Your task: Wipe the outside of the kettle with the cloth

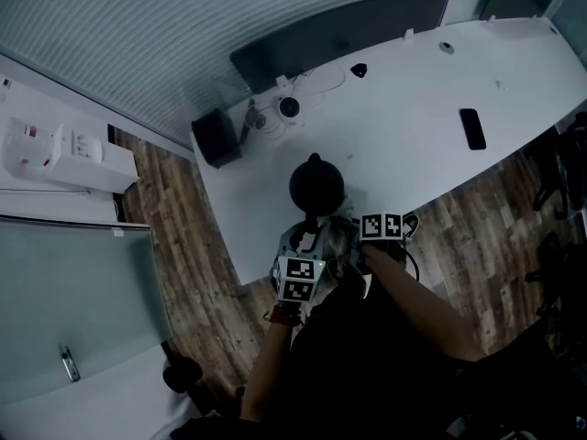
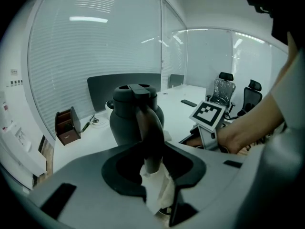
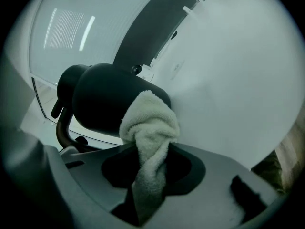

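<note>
A dark, round-bodied kettle (image 1: 316,186) stands near the front edge of the white table (image 1: 413,126). My left gripper (image 1: 310,238) is shut on the kettle's curved handle (image 2: 150,137), and a white wad (image 2: 158,189) shows between the jaws just below it. In the left gripper view the kettle body (image 2: 125,120) rises straight ahead. My right gripper (image 1: 356,236) is shut on a twisted pale terry cloth (image 3: 150,137). The cloth's bunched end lies against the kettle's side (image 3: 107,99), right of the handle (image 3: 62,130).
A black phone (image 1: 472,128) lies on the table to the right. A dark desk organiser (image 1: 215,137) and a small white device with cables (image 1: 289,108) sit at the back left. Office chairs (image 2: 226,87) stand beyond the table. Wooden floor (image 1: 193,264) runs along the near edge.
</note>
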Demonstrator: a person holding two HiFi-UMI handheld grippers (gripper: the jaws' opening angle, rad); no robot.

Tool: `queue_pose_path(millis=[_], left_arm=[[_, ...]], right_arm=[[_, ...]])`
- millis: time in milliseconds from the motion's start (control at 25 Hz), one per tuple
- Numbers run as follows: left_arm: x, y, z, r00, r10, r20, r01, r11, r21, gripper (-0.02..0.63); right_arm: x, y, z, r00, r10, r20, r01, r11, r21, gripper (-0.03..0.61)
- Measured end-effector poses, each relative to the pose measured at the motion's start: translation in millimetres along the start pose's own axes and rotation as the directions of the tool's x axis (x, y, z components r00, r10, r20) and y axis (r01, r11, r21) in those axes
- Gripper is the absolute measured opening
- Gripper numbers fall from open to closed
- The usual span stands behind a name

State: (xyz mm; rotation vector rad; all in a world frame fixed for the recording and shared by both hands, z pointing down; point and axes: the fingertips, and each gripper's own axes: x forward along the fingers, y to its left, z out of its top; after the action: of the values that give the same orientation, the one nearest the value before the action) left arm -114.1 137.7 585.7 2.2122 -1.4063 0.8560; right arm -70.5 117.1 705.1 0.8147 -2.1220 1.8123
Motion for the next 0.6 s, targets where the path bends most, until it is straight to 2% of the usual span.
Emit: queue_pose_path(millis=[80, 160, 280, 400, 520, 600], left_arm=[[1, 0, 1, 1.0, -0.002, -0.002, 0.002, 1.0, 0.0, 0.127], [0, -1, -1, 1.0, -0.006, -0.009, 0.006, 1.0, 0.001, 0.127], [-1, -1, -2, 1.0, -0.011, -0.016, 0.011, 1.0, -0.004, 0.127], [0, 1, 1, 1.0, -0.01, -0.008, 0.009, 1.0, -0.011, 0.127], [0, 2, 0, 1.0, -0.005, -0.008, 0.005, 1.0, -0.015, 0.127], [0, 2, -1, 1.0, -0.004, -0.006, 0.004, 1.0, -0.016, 0.127]], right_arm=[[-11, 6, -4, 1.0, -0.002, 0.007, 0.002, 1.0, 0.009, 0.117], [-35, 16, -14, 0.999, 0.04, 0.033, -0.04, 0.999, 0.027, 0.117], [-84, 36, -6, 0.977, 0.14, 0.163, -0.151, 0.987, 0.054, 0.117], [-113, 76, 33, 0.925, 0.251, 0.286, -0.257, 0.966, -0.019, 0.117], [-112, 129, 78, 0.867, 0.356, 0.348, -0.326, 0.934, -0.144, 0.117], [-98, 141, 94, 0.872, 0.346, 0.345, -0.296, 0.936, -0.191, 0.117]])
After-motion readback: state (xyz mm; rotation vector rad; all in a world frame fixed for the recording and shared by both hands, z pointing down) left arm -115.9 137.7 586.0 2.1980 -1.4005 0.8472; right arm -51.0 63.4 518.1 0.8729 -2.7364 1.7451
